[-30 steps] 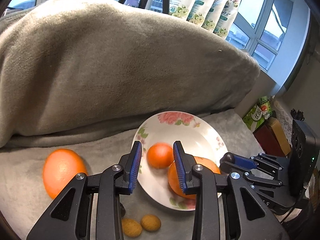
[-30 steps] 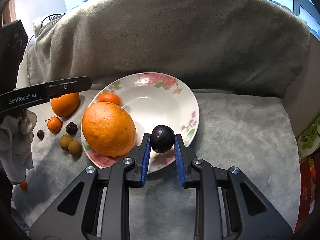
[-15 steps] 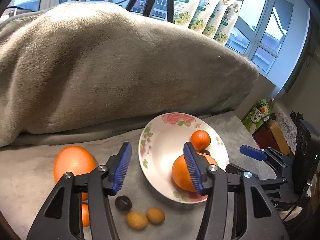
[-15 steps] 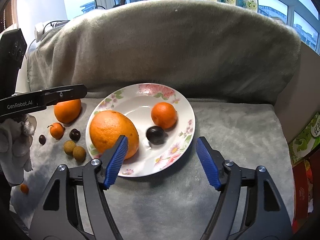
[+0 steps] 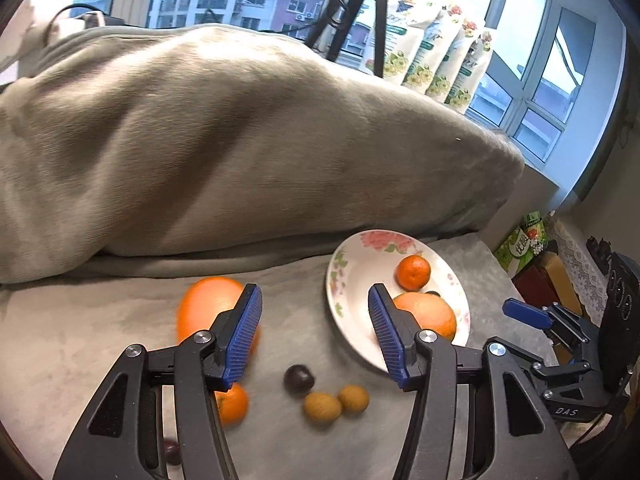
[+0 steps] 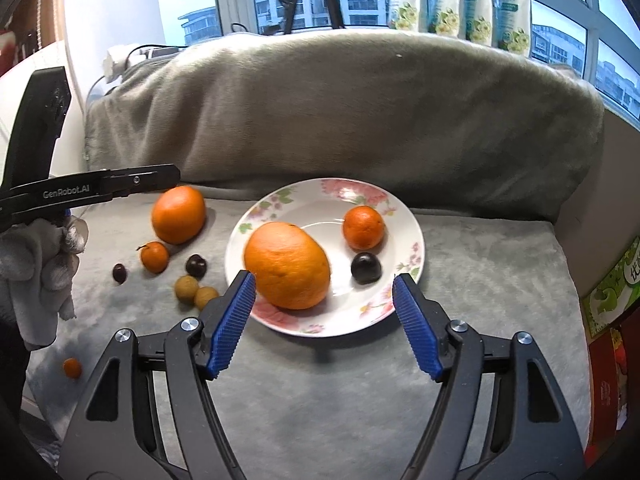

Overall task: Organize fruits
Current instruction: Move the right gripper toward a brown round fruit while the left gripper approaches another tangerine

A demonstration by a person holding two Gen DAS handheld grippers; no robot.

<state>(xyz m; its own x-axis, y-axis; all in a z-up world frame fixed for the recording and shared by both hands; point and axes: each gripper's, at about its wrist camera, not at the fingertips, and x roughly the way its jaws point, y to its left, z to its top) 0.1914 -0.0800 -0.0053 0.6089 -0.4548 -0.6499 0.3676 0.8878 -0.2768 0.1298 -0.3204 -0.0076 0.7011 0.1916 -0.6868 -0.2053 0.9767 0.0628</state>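
Both tongs stand wide and carry nothing. The right gripper (image 6: 322, 322) hangs just short of the plate's (image 6: 408, 220) near rim, its blue pads framing the dish without touching it. The left gripper (image 5: 316, 334) hovers with the plate off its right pad and the loose fruit spread between and below its pads.

The step in hand looks like the gap between two placements: fruit sits on the dish and both tongs are free to fetch more. The next move calls for one of them to drop over a loose piece, straddle it, and close gently. The small round ones are likely to roll on the soft grey cover.

Counted from the right wrist view, beyond the right pads on the plate: one large orange (image 6: 287, 266), one mandarin (image 6: 363, 227), one dark plum (image 6: 365, 267). Left of the plate, on the cover: one more big orange (image 6: 178, 213), one small stemmed mandarin (image 6: 154, 256), two brown longans (image 6: 196, 292), two dark cherries (image 6: 196, 265), and one tiny orange fruit (image 6: 72, 368) farthest off, near the gloved hand (image 6: 38, 276).
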